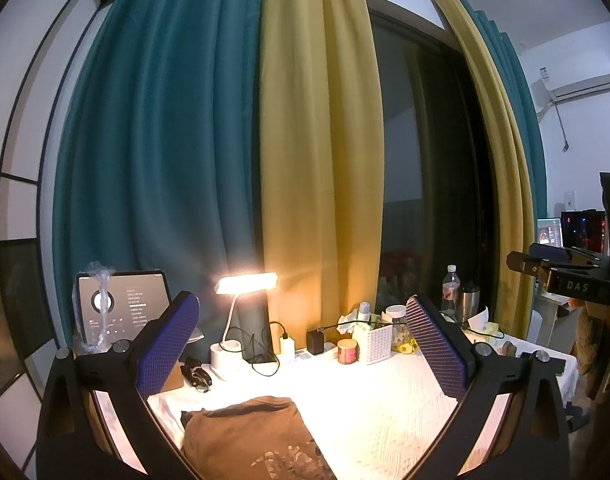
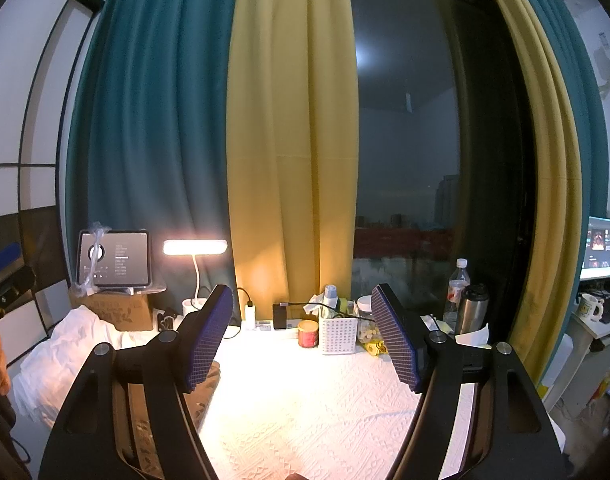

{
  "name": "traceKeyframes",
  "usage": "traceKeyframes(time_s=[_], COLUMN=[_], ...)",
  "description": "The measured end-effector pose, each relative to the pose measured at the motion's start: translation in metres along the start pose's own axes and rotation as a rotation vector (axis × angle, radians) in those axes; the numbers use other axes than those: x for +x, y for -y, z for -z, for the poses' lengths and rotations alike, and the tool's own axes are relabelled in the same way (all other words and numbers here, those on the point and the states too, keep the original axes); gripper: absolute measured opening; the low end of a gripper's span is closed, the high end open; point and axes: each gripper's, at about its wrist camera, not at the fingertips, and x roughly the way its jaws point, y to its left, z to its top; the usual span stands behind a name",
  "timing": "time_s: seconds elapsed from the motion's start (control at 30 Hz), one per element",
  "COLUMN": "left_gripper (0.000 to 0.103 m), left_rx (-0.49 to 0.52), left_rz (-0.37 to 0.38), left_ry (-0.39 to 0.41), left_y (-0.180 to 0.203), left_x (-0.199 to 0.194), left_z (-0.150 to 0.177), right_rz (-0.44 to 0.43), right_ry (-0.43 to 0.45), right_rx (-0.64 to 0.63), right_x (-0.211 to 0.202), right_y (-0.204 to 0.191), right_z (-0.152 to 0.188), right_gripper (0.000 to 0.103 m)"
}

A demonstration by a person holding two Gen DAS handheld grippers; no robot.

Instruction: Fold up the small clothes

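A brown garment (image 1: 249, 440) with a pale print lies folded on the white textured tablecloth (image 1: 365, 408), low in the left wrist view. My left gripper (image 1: 305, 344) is open and empty, raised above the table with the garment below its fingers. My right gripper (image 2: 303, 336) is open and empty, held above the cloth (image 2: 305, 408). The brown garment (image 2: 203, 392) shows partly behind its left finger. The right gripper also shows at the right edge of the left wrist view (image 1: 561, 276).
A lit desk lamp (image 1: 245, 284), tablet (image 1: 121, 304), charger, red jar (image 1: 347, 350), white basket (image 2: 339, 334), bottle (image 2: 457, 292) and steel flask (image 2: 471, 308) line the table's far edge. White cloth (image 2: 65, 344) is piled at the left. Curtains hang behind.
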Motion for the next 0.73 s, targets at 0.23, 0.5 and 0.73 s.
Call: traceKeyframes(time_s=[0.23, 0.5, 0.73], left_gripper=[0.102, 0.102, 0.102], left_rx=[0.002, -0.013, 0.019], left_rz=[-0.002, 0.009, 0.020], left_ry=[-0.009, -0.041, -0.034], left_y=[0.0001, -0.0034, -0.0002], left_x=[0.0002, 0.0055, 0.0038], left_z=[-0.0010, -0.0027, -0.0021], right_rz=[-0.001, -0.003, 0.000], right_ry=[0.001, 0.000, -0.005], right_rx=[0.000, 0.000, 0.004], right_x=[0.0020, 0.0032, 0.0007], right_y=[-0.0012, -0.0002, 0.0022], right_z=[-0.0013, -0.0020, 0.0017], right_gripper=[0.075, 0.075, 0.075])
